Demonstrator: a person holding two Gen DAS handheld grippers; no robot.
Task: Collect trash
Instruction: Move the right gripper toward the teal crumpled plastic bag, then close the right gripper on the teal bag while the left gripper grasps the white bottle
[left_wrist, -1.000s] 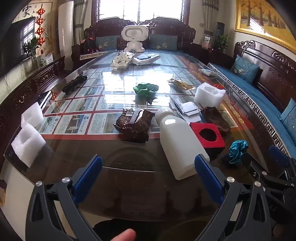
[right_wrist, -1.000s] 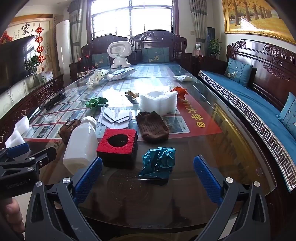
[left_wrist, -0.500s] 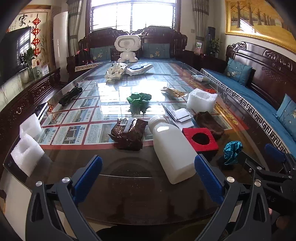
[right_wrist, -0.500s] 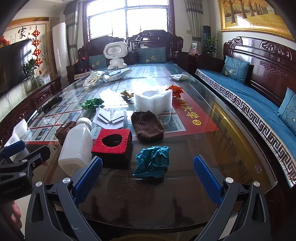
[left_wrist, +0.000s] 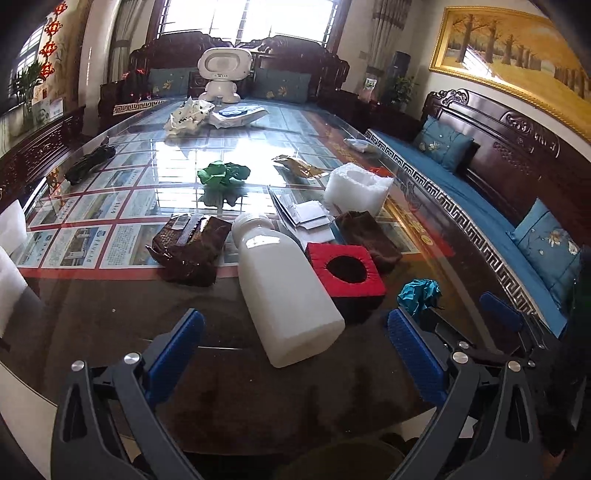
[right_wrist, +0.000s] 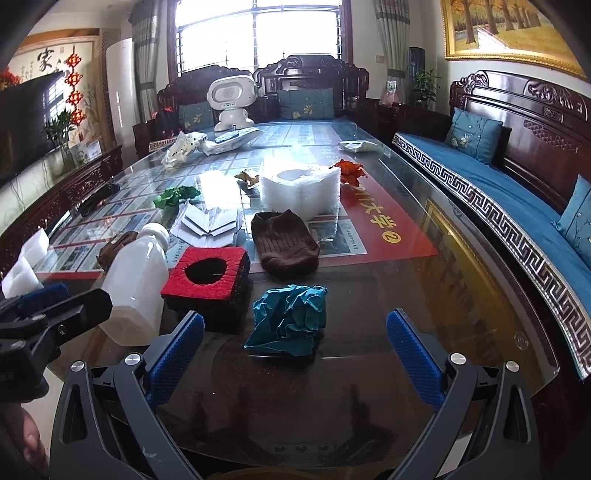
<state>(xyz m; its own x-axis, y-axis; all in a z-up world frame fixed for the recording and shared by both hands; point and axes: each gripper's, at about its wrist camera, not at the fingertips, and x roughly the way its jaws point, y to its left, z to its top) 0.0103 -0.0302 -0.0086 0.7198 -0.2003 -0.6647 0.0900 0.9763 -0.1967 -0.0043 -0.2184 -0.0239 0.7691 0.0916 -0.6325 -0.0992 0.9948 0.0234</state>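
Both grippers edged forward over the near table edge since a second ago. Left gripper (left_wrist: 295, 347) spread wide, empty, white bottle (left_wrist: 284, 291) lying on its side just ahead, its base between the fingers. Right gripper (right_wrist: 295, 347) also spread, empty, crumpled teal paper (right_wrist: 290, 319) centred just ahead. Red foam block (right_wrist: 207, 275) sits between bottle and teal paper, close to both. Brown sock (right_wrist: 284, 247) behind it. Glass table (right_wrist: 461, 295) bare along the right edge; brown wrapper (left_wrist: 190, 243) left of the bottle, bare glass in front of it.
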